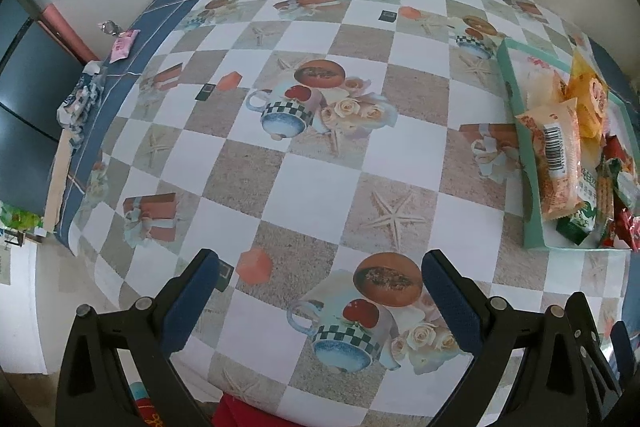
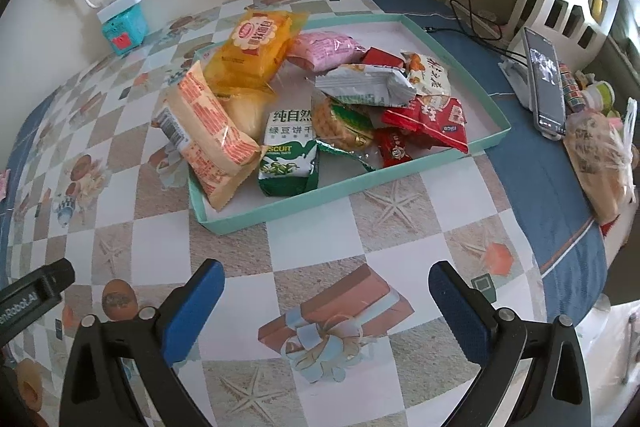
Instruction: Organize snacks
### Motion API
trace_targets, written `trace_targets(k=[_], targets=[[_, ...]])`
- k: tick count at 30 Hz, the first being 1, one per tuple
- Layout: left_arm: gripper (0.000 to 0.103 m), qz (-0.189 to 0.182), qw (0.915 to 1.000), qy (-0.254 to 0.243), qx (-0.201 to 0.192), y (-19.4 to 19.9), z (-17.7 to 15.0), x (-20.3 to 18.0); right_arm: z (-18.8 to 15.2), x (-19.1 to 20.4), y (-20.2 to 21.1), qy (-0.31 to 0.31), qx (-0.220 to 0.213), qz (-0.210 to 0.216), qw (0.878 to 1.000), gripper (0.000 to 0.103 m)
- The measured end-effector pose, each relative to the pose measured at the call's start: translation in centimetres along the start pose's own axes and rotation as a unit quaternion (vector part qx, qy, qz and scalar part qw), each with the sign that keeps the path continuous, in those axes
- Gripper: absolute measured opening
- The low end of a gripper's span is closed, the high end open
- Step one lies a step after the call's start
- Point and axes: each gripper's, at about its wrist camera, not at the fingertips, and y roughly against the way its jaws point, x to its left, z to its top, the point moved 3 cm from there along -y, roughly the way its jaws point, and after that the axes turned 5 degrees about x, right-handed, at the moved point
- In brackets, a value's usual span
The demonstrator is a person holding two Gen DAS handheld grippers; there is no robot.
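A shallow teal tray (image 2: 472, 149) sits on the checkered tablecloth and holds several snack packets: an orange packet (image 2: 208, 131), a yellow biscuit bag (image 2: 256, 47), a pink packet (image 2: 324, 47), a green biscuit pack (image 2: 288, 155) and red packets (image 2: 432, 119). In the left wrist view the tray (image 1: 528, 163) is at the right edge. My right gripper (image 2: 326, 291) is open and empty, above the table in front of the tray. My left gripper (image 1: 320, 287) is open and empty over the tablecloth, left of the tray.
A teal box with a white power strip (image 2: 120, 23) stands at the back wall. A phone on a stand (image 2: 546, 83) and a bagged item (image 2: 600, 155) are right of the tray. A pink packet (image 1: 124, 45) and crumpled wrappers (image 1: 78, 103) lie at the table's left edge.
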Motion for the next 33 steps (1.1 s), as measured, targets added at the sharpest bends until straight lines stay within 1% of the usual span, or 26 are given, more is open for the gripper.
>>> trace_targets(k=[7,10,14,18,25,29,33], targets=[[0.101,-0.044,0.999,0.005,0.011,-0.4,0.1,0.8,0.0,0.5,0.5,0.001,-0.016,-0.002,1.0,0.103],[0.101,-0.054,0.9984,-0.002,0.011,-0.4,0.1,0.8,0.0,0.7,0.4,-0.001,-0.019,-0.001,1.0,0.103],[0.101,-0.072,0.997,-0.024,0.015,-0.5,0.1,0.6,-0.1,1.2,0.1,0.003,-0.016,0.003,1.0,0.103],[0.101,-0.076,0.9964,-0.036,0.011,-0.5,0.1,1.0,0.0,1.5,0.5,-0.004,-0.026,0.008,1.0,0.103],[0.101,-0.101,0.9932,-0.057,0.013,-0.7,-0.2,1.4,0.2,2.1,1.4,-0.013,-0.041,-0.009,0.999,0.103],[0.101,-0.109,0.9921,-0.061,0.008,-0.6,-0.2,2.0,0.2,2.9,1.9,-0.006,-0.052,-0.018,0.998,0.103],[0.101,-0.124,0.9905,-0.058,0.011,-0.8,-0.1,2.7,0.1,3.9,2.2,0.003,-0.055,-0.022,0.998,0.103]])
